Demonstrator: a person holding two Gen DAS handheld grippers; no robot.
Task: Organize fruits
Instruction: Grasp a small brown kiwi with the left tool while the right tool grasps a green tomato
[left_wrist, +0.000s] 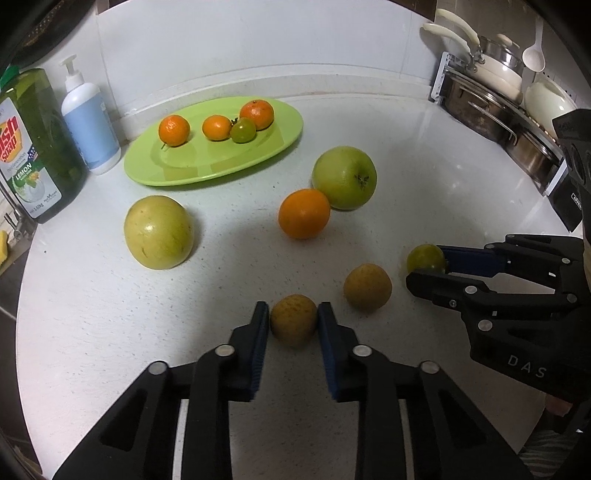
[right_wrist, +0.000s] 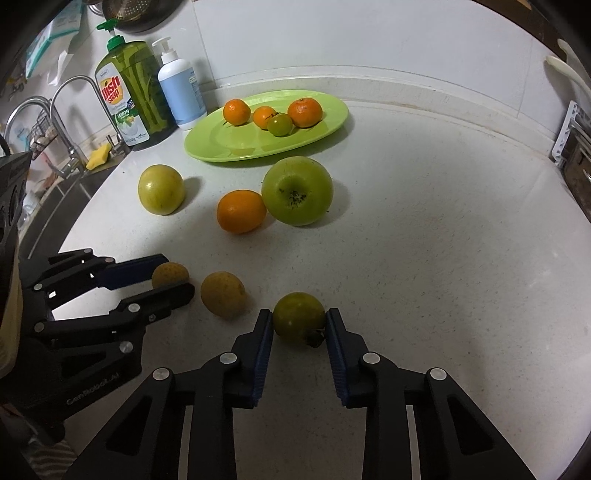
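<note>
Faucet (right_wrist: 70, 110) right view only, pots (left_wrist: 495, 99) left view

The surface (left_wrist: 424, 155) is white with fine grey speckles. On it, the plate (left_wrist: 155, 162) is lime green and carries three bright orange mandarins (left_wrist: 174, 129) and one small fruit (left_wrist: 243, 130) that is green with an orange blush. In front of the plate, the apple (left_wrist: 344, 177) is green, the orange (left_wrist: 303, 213) beside it deep orange, and the large round fruit (left_wrist: 159, 232) pale yellow-green. Two brownish-yellow fruits (left_wrist: 367, 287) have dark freckles. Each gripper (left_wrist: 293, 320) is black with blue pads. The dish soap bottle (right_wrist: 129, 92) is green; the pump bottle (right_wrist: 181, 92) is white and light blue.
</note>
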